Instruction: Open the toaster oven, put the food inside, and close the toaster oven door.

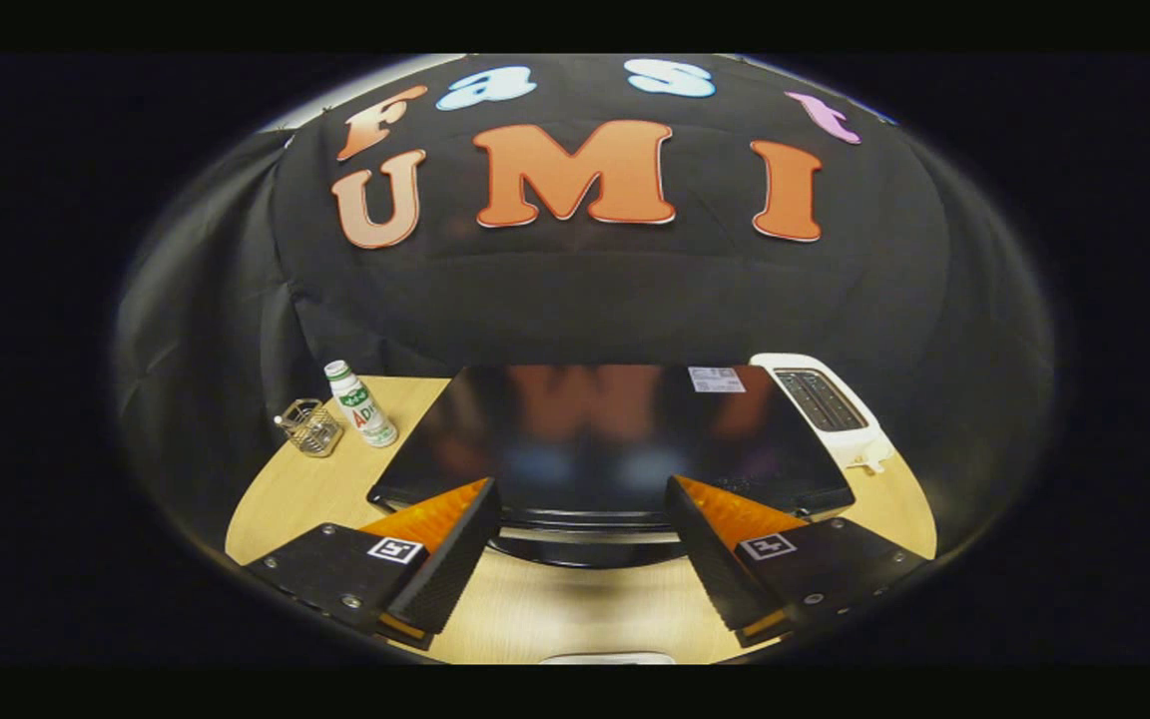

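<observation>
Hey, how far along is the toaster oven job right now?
Nothing looks done yet. The toaster oven sits on the wooden table, seen from above, its door handle just ahead of the open, empty tongs. Still left: opening the door, putting the food inside, closing it.

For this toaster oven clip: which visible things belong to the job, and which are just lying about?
Job:
- toaster oven, glossy black top, handle just ahead of the fingers
- gripper, open, fingers either side of the handle

Lying about:
- white bottle
- wire holder
- white toaster
</observation>
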Demonstrator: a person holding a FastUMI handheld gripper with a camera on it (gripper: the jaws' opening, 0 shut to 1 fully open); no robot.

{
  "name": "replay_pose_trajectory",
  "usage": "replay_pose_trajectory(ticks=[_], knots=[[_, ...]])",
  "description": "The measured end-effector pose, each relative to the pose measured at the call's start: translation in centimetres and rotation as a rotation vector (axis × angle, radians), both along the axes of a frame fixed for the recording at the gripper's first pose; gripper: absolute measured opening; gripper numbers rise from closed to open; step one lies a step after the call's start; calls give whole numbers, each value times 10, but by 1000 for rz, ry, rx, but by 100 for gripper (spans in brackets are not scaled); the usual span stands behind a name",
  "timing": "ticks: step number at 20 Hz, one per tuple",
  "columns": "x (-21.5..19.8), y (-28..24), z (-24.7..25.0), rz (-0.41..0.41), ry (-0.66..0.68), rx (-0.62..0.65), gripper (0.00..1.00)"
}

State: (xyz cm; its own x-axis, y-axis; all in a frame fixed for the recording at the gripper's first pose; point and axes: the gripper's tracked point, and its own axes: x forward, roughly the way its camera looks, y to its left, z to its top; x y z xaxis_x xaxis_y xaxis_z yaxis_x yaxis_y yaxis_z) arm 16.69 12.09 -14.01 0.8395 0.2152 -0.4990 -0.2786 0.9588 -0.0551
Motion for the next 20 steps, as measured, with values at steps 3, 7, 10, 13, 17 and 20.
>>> replay_pose_trajectory(ticks=[3, 7, 10, 13, 17, 20], knots=[[3, -5, -9, -8, 14, -42, 99], [3, -8, -11, -20, 30, -28, 99], [-2, -9, -12, -13, 29, -48, 99], [-11, -12, -16, 14, 42, -58, 99], [-20, -10, -16, 19, 45, -50, 100], [-36, -13, -17, 24, 37, -50, 100]])
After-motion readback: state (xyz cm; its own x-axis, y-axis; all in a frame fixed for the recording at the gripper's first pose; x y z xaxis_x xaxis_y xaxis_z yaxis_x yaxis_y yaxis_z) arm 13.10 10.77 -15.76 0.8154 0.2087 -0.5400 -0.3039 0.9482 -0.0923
